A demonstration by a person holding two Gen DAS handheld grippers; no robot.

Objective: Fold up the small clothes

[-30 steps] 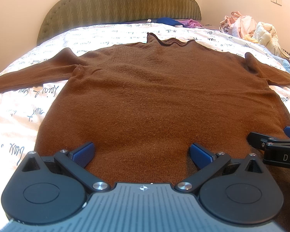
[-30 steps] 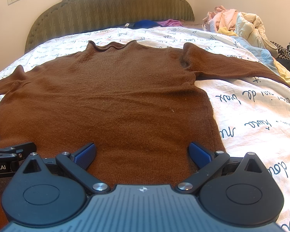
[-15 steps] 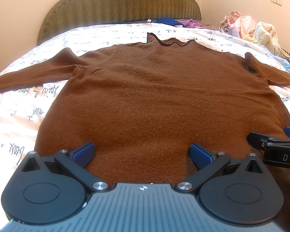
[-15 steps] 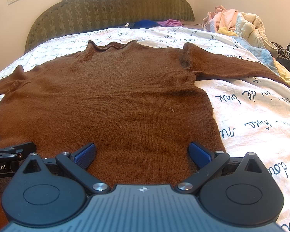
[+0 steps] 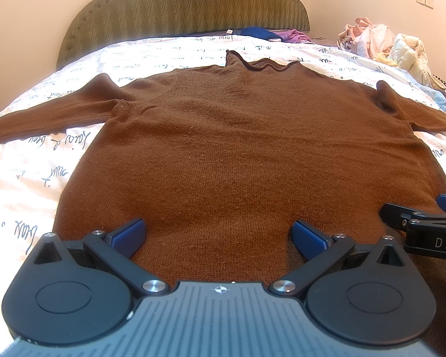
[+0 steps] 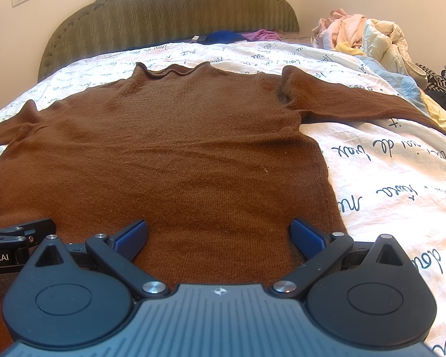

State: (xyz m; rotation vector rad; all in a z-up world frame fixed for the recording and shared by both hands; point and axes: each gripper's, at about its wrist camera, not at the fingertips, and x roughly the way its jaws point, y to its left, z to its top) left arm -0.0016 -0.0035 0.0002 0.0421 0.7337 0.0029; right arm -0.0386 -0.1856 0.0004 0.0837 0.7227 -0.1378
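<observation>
On the bed (image 5: 29, 160), brown sweater (image 5: 238, 154) lies flat; both tongs gape.

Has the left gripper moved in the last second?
No. In its own view the left gripper sits open over the sweater's hem, and the collar and headboard line up exactly as before.

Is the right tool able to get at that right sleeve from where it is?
Probably yes. The right tool, open over the brown sweater's hem, has only flat sweater and printed bedding between it and the right sleeve; nothing lies on top.
</observation>
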